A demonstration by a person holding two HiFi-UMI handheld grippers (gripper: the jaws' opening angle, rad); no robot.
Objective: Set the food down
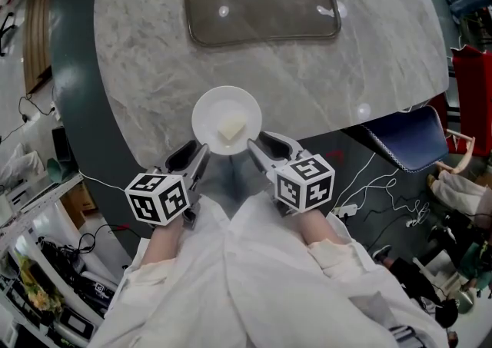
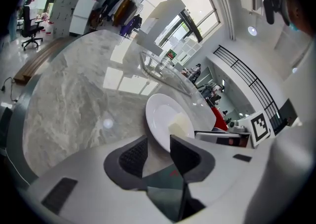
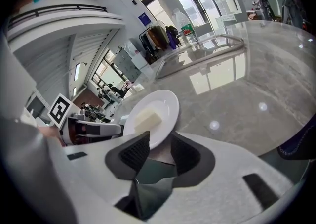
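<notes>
A white plate (image 1: 214, 111) rests on the marble table (image 1: 138, 47) near its front edge, with a pale block of food (image 1: 231, 129) on it. My left gripper (image 1: 194, 156) is at the plate's near-left rim and my right gripper (image 1: 264, 147) at its near-right rim. In the left gripper view the plate (image 2: 159, 114) and the food (image 2: 180, 125) lie just ahead, the rim reaching between the open jaws of the left gripper (image 2: 158, 151) with a gap at each pad. In the right gripper view the plate (image 3: 165, 105) rim likewise sits loosely inside the open right gripper (image 3: 160, 151), the food (image 3: 147, 118) beyond.
A grey see-through rectangular tray (image 1: 261, 1) lies at the back of the table. The table's dark rounded edge (image 1: 77, 101) runs just under the grippers. A blue chair (image 1: 411, 139) and loose cables (image 1: 377, 193) are on the floor to the right.
</notes>
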